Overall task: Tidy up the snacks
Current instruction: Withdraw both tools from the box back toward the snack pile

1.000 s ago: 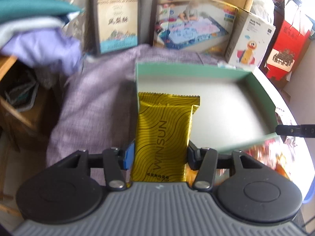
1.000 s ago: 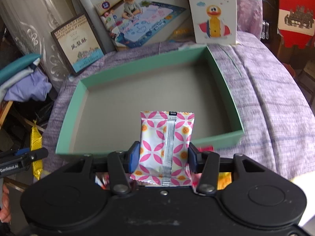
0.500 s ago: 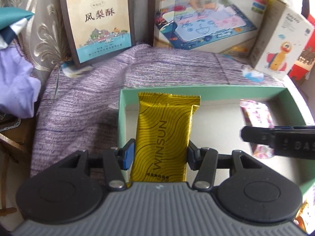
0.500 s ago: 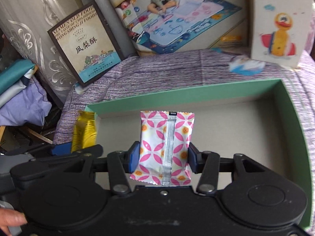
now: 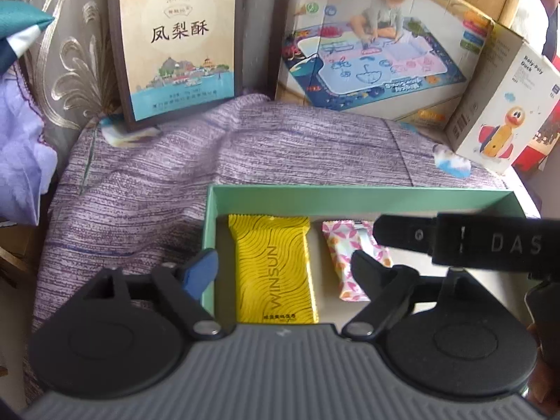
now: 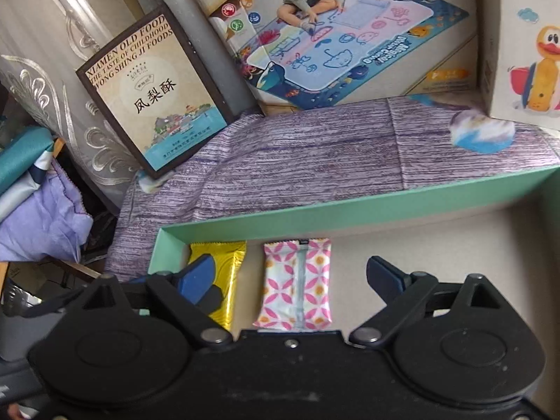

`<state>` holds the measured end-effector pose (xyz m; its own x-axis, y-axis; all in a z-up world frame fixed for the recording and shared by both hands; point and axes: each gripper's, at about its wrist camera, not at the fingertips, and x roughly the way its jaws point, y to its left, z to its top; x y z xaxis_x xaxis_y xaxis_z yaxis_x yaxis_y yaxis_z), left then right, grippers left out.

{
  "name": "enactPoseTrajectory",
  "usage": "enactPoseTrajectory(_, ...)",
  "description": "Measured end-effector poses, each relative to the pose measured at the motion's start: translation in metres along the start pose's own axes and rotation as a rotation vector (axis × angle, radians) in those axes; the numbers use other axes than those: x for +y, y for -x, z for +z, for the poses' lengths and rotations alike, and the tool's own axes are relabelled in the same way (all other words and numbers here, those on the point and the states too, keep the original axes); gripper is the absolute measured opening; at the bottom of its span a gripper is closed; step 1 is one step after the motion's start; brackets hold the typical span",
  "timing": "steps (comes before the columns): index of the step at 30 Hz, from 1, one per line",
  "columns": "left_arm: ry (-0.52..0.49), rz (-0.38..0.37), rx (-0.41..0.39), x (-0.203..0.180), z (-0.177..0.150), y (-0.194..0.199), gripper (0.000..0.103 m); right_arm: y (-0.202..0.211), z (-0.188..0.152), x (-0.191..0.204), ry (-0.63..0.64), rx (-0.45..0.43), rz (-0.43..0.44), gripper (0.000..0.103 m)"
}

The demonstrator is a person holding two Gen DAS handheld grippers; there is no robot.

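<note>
— Left tool [image 5: 283,266]? Spread wide, pinching nothing; yellow snack packet [image 5: 276,269] flat between the fingers, on the floor of the green box [image 5: 350,197].

— Right tool [image 6: 290,276]? Likewise spread, gripping nothing; pink patterned packet [image 6: 297,283] flat between the fingers, just beside the yellow one, both close to the box's far left corner.

— Beyond the box? Purple cloth [image 6: 315,154] over the bench, then pastry box [image 6: 154,91], drawing-mat box [image 6: 336,31] and duck toy box [image 5: 504,112] propped upright at the back.

Yellow snack [image 5: 274,268] and pink snack [image 6: 297,281] lie flat in green box [image 6: 350,211].
</note>
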<state>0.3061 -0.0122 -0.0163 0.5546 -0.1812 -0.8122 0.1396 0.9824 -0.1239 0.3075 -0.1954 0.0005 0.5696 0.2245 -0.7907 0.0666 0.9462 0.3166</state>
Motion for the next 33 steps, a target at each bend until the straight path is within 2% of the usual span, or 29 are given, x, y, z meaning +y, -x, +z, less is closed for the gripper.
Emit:
enactPoseTrajectory(3, -0.008, 0.008, -0.012, -0.005, -0.003, 0.011, 0.097, 0.014, -0.007, -0.008, -0.005, -0.012, -0.021, 0.103)
enactPoseTrajectory(5, -0.014, 0.017, -0.025, -0.007, -0.008, 0.021, 0.102, 0.025, -0.012, -0.013, -0.002, -0.021, -0.034, 0.103)
enactPoseTrajectory(13, -0.013, -0.02, 0.009, -0.011, -0.042, 0.061, 0.103, 0.078, -0.049, -0.03, -0.03, -0.008, -0.028, 0.103)
enactPoseTrajectory(24, -0.122, -0.061, 0.074, -0.025, -0.135, 0.117, 0.103, 0.147, -0.131, -0.046, -0.033, 0.032, -0.023, 0.103)
enactPoseTrajectory(30, -0.228, -0.061, 0.144, -0.035, -0.19, 0.129, 0.103, 0.162, -0.169, -0.048, -0.048, 0.062, -0.013, 0.103)
enactPoseTrajectory(33, -0.245, -0.073, 0.172, -0.034, -0.211, 0.134, 0.103, 0.166, -0.187, -0.049, -0.056, 0.074, -0.01, 0.103)
